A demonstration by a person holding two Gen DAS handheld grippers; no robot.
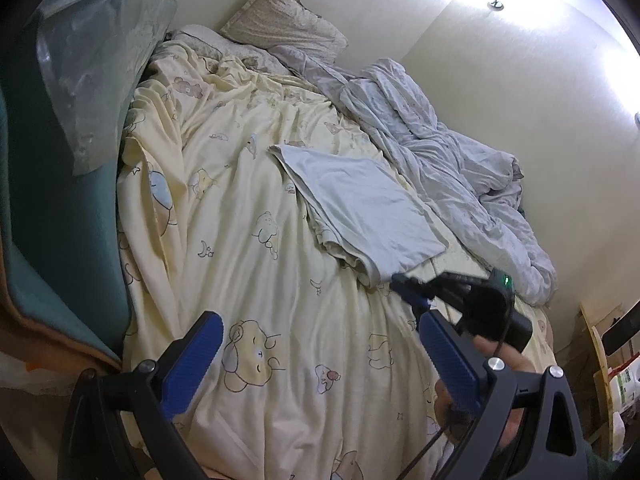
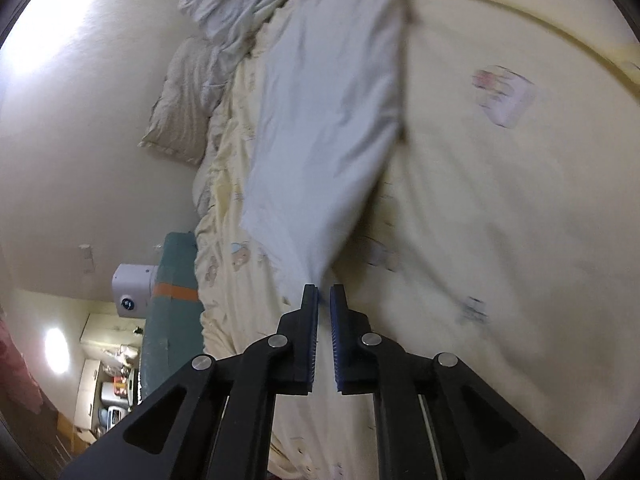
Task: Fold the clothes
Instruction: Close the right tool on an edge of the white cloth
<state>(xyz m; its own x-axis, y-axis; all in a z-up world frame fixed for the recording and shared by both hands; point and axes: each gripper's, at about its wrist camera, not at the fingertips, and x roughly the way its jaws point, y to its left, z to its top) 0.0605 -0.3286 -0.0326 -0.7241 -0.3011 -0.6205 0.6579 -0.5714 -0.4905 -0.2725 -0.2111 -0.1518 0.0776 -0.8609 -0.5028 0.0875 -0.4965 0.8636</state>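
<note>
The right gripper [image 2: 324, 292] was clenched on one corner of the pale folded garment [image 1: 362, 204], which lay on the yellow bear-print duvet [image 1: 256, 280] toward the bed's wall-side edge. The left gripper [image 1: 320, 352] hung wide apart, empty. Judged risk: a one-corner pull could drag the fold undone.

A pale grey-white garment [image 1: 362, 208] lies folded into a flat rectangle on the yellow bear-print bedding, its long side running diagonally. In the right wrist view its near corner [image 2: 320, 268] tapers to a pinched point.
</note>
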